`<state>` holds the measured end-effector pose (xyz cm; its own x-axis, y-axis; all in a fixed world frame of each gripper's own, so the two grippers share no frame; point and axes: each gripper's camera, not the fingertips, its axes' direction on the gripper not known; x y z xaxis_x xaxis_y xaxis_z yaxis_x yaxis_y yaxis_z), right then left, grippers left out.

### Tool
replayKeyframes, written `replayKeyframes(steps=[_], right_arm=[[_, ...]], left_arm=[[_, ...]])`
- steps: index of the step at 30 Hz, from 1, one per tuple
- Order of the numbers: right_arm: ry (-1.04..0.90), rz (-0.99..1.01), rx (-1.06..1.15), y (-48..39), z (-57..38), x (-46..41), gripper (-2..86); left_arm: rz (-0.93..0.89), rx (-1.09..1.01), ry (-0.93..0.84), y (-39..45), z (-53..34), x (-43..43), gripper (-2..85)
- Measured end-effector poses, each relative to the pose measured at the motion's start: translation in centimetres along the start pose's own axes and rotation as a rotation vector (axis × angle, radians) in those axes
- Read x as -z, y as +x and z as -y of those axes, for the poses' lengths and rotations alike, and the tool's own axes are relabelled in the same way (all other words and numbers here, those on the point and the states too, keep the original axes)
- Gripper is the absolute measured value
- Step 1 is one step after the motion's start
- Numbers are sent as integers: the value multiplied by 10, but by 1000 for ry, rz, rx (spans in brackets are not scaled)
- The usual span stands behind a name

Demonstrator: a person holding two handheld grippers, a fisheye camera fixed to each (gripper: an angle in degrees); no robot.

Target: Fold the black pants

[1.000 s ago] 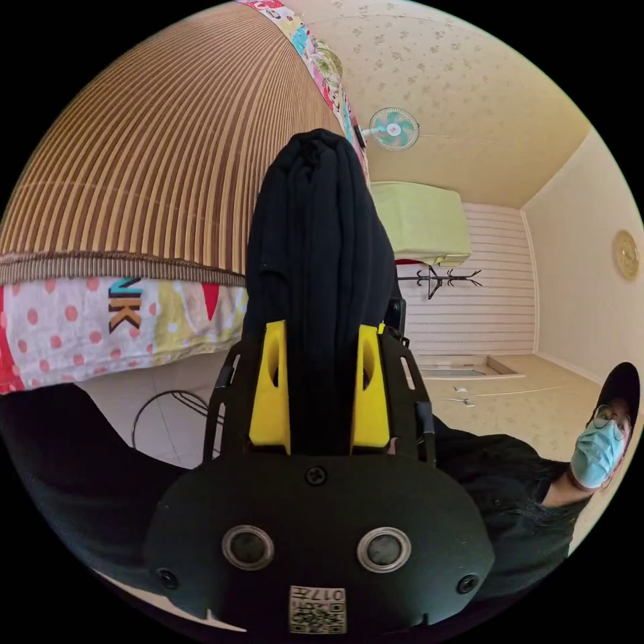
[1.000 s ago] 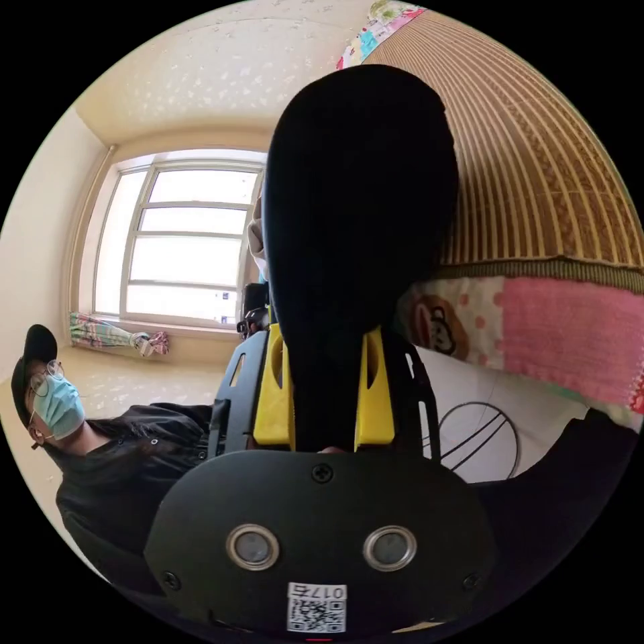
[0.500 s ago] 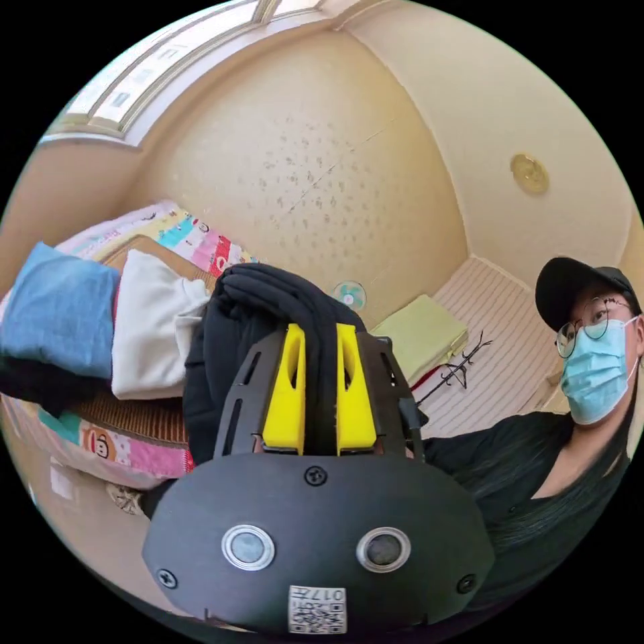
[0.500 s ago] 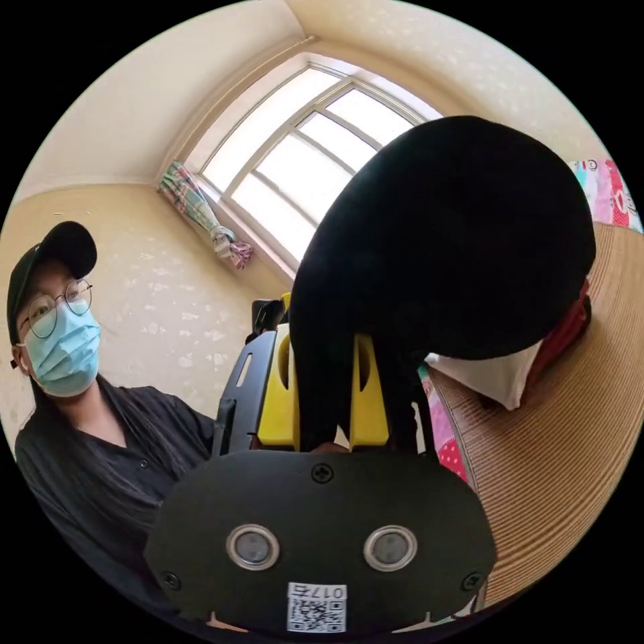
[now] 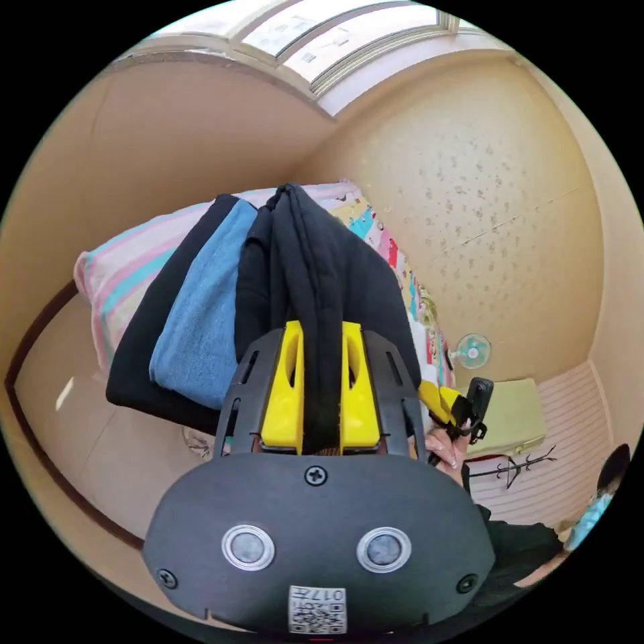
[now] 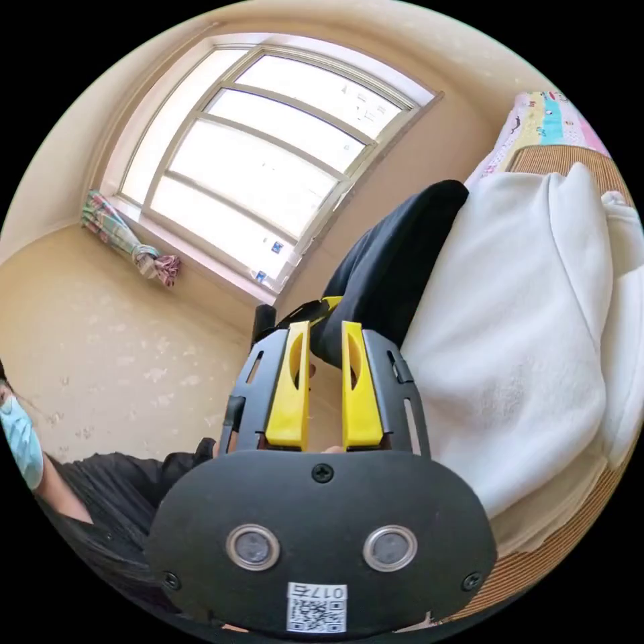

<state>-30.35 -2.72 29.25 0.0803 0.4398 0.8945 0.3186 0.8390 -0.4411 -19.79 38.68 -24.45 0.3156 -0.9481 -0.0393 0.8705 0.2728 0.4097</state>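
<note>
- In the left gripper view, our left gripper (image 5: 320, 335) has its yellow fingers (image 5: 284, 389) pressed from both sides on a thick fold of the black pants (image 5: 315, 268).
- The folded pants rise away from those fingers and lie against a stack of other clothes: a folded blue denim garment (image 5: 201, 315) just beside them, and a black garment (image 5: 144, 349) under that.
- The stack sits on a bed with a pink and teal striped cover (image 5: 131, 258), and a patchwork cartoon-print sheet (image 5: 396, 255) runs along the far side of the pants.
- Past the pants in the same view, the right gripper (image 5: 448, 402) shows small, with a hand (image 5: 446, 453) on it; the bulk of the pants hides most of what lies between the two tools.
- A small wall fan (image 5: 473, 350), a pale green covered box (image 5: 513, 416) and a coat rack (image 5: 516, 466) stand further back in the room.
- In the right gripper view, the right gripper's (image 6: 325, 335) fingers (image 6: 290, 389) stand narrowly apart with an open gap low between them; the edge of the black pants (image 6: 392, 268) reaches their tips, but we cannot tell whether both press on it.
- There the pants lie beside a folded white sweatshirt (image 6: 523, 322), touching it, on a woven striped mat (image 6: 537, 570).
- A large window (image 6: 268, 154) and a bundled plaid curtain (image 6: 131, 245) lie behind; a person's dark sleeve (image 6: 107, 496) shows at the lower edge.
</note>
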Motion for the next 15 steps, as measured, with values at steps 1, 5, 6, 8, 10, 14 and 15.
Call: replayKeyframes(steps=[1, 5, 6, 8, 10, 14, 15], right_arm=[[-18, 11, 33, -6, -9, 6, 47], [-132, -133, 140, -46, -89, 76, 25], [-100, -210, 140, -53, -118, 104, 21], [-38, -358, 86, -58, -162, 147, 15], [13, -528, -40, -54, -203, 191, 9], [154, -1029, -353, -71, -289, 287, 4], [208, -1170, -331, -97, -307, 305, 4]], left_arm=[[-130, 27, 57, -19, -15, 6, 82], [-79, 2, 142, -16, -70, 26, 84], [-14, -29, 189, -4, -96, 34, 84], [63, -80, 283, 16, -142, 48, 76], [155, -226, 342, 50, -203, 57, 28], [453, -471, 152, 101, -263, 19, -2], [550, -523, 50, 112, -272, -3, -3]])
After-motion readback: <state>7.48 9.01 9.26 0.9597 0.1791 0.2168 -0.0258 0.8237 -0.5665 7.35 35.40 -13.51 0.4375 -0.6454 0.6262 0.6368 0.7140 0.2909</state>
